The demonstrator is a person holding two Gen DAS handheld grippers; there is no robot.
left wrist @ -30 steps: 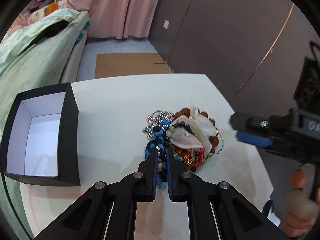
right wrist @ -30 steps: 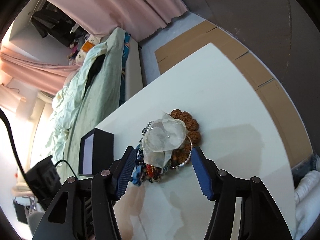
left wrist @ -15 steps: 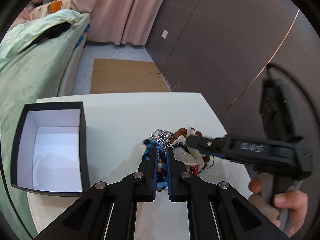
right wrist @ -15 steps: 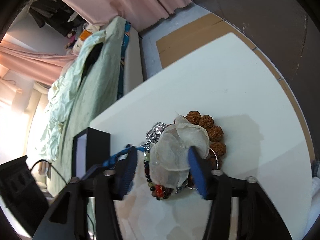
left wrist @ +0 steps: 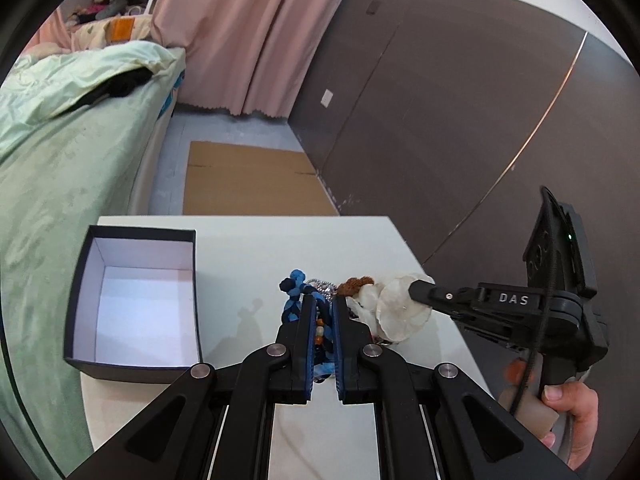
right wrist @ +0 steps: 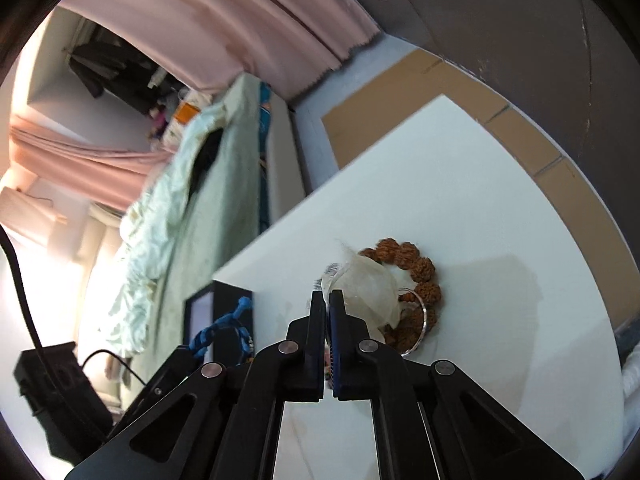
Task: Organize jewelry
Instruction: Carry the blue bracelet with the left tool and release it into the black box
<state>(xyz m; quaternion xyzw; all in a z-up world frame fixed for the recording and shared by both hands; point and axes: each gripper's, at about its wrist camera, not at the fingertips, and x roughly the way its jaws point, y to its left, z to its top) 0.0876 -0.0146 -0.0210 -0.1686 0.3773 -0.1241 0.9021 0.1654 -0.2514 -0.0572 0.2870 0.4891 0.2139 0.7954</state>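
Blue braided cord bracelet (left wrist: pixel 298 294) clamped in left tongs (left wrist: pixel 321 312) above the counter (left wrist: pixel 248 256), black box (left wrist: pixel 132 300) to their left; right tongs (right wrist: pixel 325 300), just closing, pinch the pale shell flower (right wrist: pixel 370 288).

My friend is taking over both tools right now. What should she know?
Left tool: shut on the blue braid, lifted a bit off the pile.
Right tool: jaws have just been closing, now shut beside the white flower; what the pads pinch is hidden.
Brown beads and silver ring lie on the table by the flower.
The box sits to the left, nothing in it.
Done: braid gripped. Left: probably pull the braid free, drop it in the box, then move the rest.
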